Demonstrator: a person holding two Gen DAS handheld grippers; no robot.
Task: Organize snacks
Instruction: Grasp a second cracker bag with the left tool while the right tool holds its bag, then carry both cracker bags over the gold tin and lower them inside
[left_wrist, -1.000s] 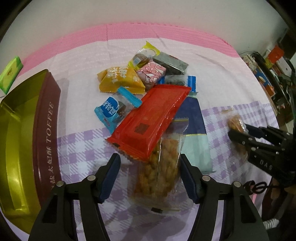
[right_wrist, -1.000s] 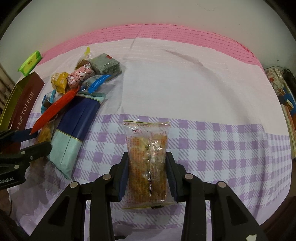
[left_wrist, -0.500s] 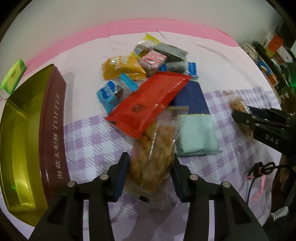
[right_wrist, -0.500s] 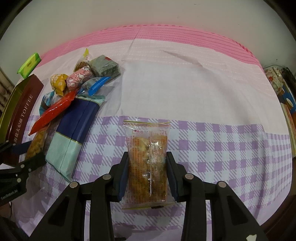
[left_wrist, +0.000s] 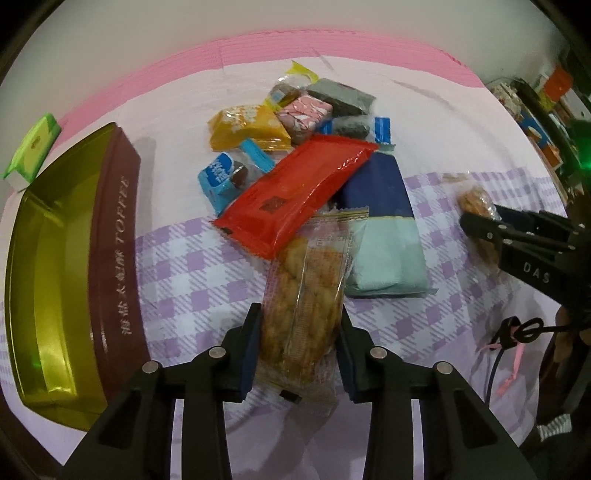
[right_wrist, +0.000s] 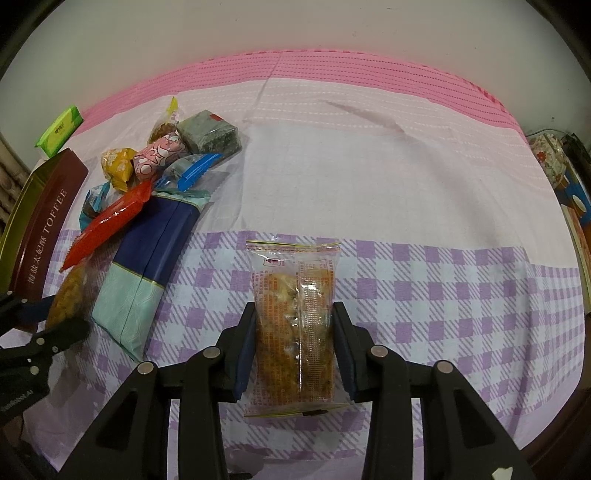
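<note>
A clear packet of fried twists (left_wrist: 306, 291) sits between the pads of my left gripper (left_wrist: 299, 332), whose jaws are closing and press its sides. Its far end lies under a red packet (left_wrist: 295, 192) on the snack pile. My right gripper (right_wrist: 295, 332) grips a second clear packet of fried snack (right_wrist: 293, 288) over the purple checked cloth (right_wrist: 424, 295); its jaws are opening slightly while the pads still touch it. An open gold and brown toffee tin (left_wrist: 114, 240) stands on the left, with nothing visible inside it.
The pile also holds a navy and mint packet (left_wrist: 384, 229), a yellow packet (left_wrist: 243, 127), a blue one (left_wrist: 225, 173), a pink one (left_wrist: 304, 114) and a grey one (left_wrist: 340, 94). A green packet (left_wrist: 31, 146) lies behind the tin. Clutter (left_wrist: 546, 110) crowds the right edge.
The left jaws came in from wide open onto the fried-twist packet. That packet now sits higher in the left view, its top slid partly from under the red packet. The right gripper stayed put.
</note>
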